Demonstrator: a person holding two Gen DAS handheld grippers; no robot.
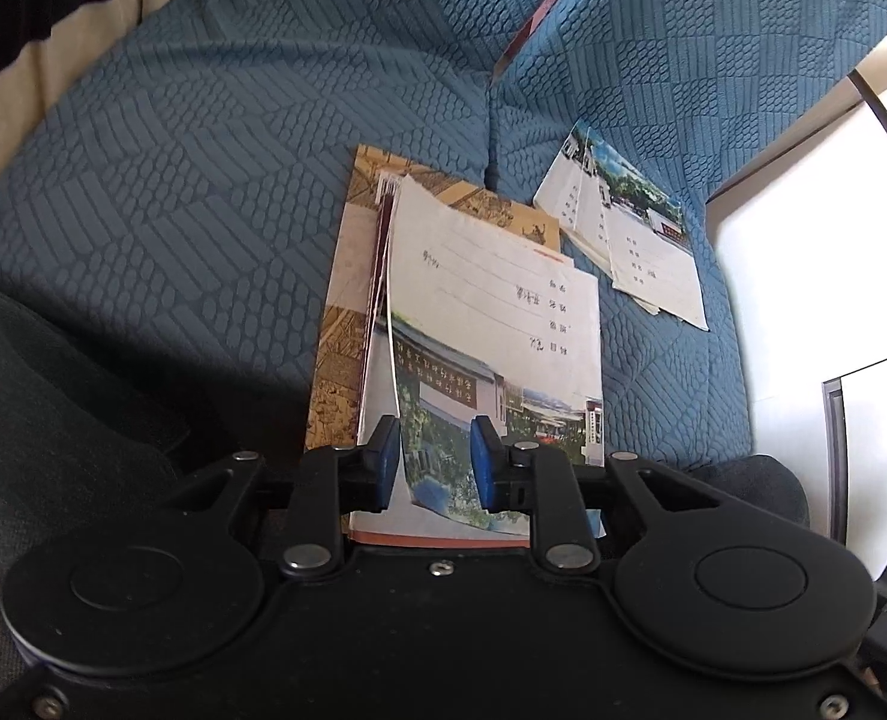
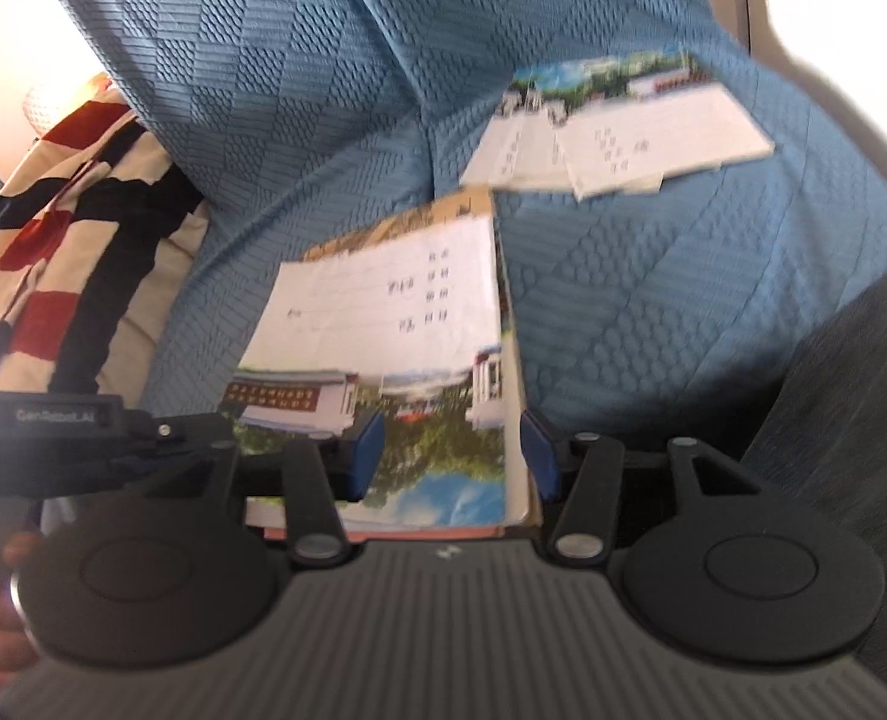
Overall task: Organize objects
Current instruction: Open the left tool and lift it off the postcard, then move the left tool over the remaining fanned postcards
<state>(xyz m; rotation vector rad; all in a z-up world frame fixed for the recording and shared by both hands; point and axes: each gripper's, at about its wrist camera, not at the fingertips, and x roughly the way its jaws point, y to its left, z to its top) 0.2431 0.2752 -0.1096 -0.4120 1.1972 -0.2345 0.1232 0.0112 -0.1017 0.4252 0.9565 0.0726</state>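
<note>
Two stacks of exercise books lay on the blue sofa cushion (image 1: 203,180): main stack (image 1: 479,336) beneath both grippers, loose pile (image 1: 629,240) apart. Left gripper (image 1: 434,462) narrowly parted, right gripper (image 2: 449,459) half open (neither gripping). Risk: curled top cover snagging, stack sliding.

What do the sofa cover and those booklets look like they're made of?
Sofa cover: looks like stretchy knit fabric, matte blue, embossed with geometric ribs and dots. Top booklet: thin paper with a printed photo cover, curling at one edge. Smaller booklets: apparently the same paper.
</note>
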